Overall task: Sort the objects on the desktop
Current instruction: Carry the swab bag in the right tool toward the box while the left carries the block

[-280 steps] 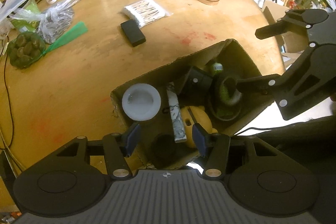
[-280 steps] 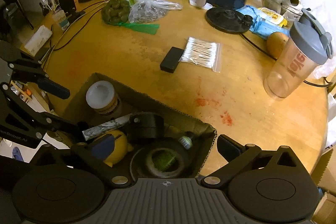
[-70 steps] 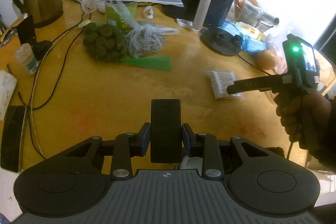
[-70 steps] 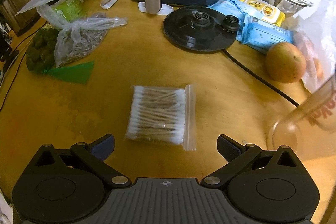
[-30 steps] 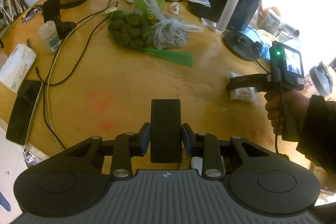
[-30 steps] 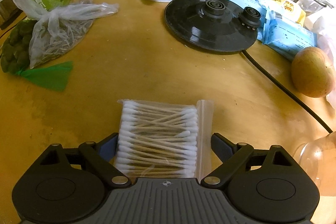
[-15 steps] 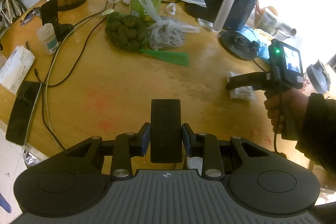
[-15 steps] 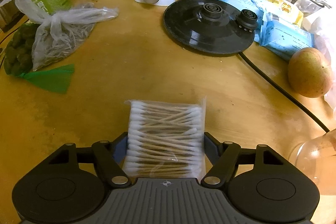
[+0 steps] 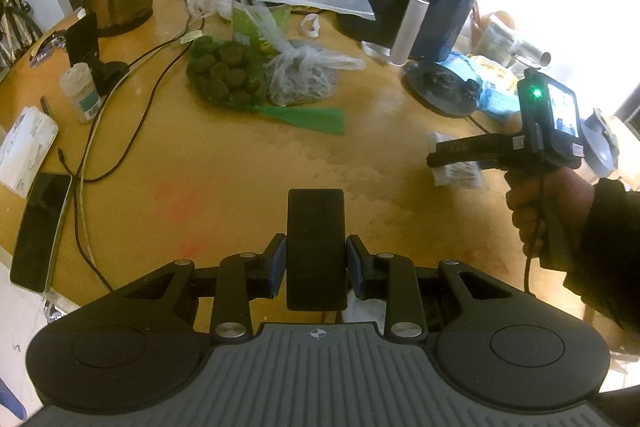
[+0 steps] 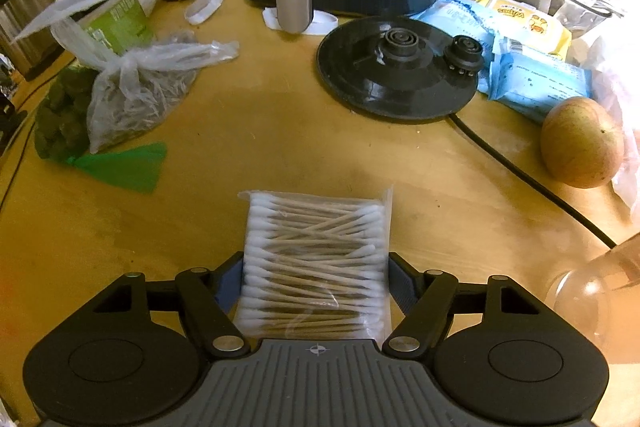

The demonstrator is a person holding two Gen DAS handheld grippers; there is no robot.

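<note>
Here, above the round wooden table (image 10: 280, 131), the left gripper (image 9: 316, 263) clamps a flat black rectangular case (image 9: 316, 247) while the right gripper (image 10: 316, 283) squeezes a clear plastic bag of cotton swabs (image 10: 316, 259), whose slippery film could slide free.

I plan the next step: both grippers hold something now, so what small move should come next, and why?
Probably lift the right gripper a little: its jaws pinch the clear bag of cotton swabs low over the wooden table. The left gripper already holds the flat black block.
</note>
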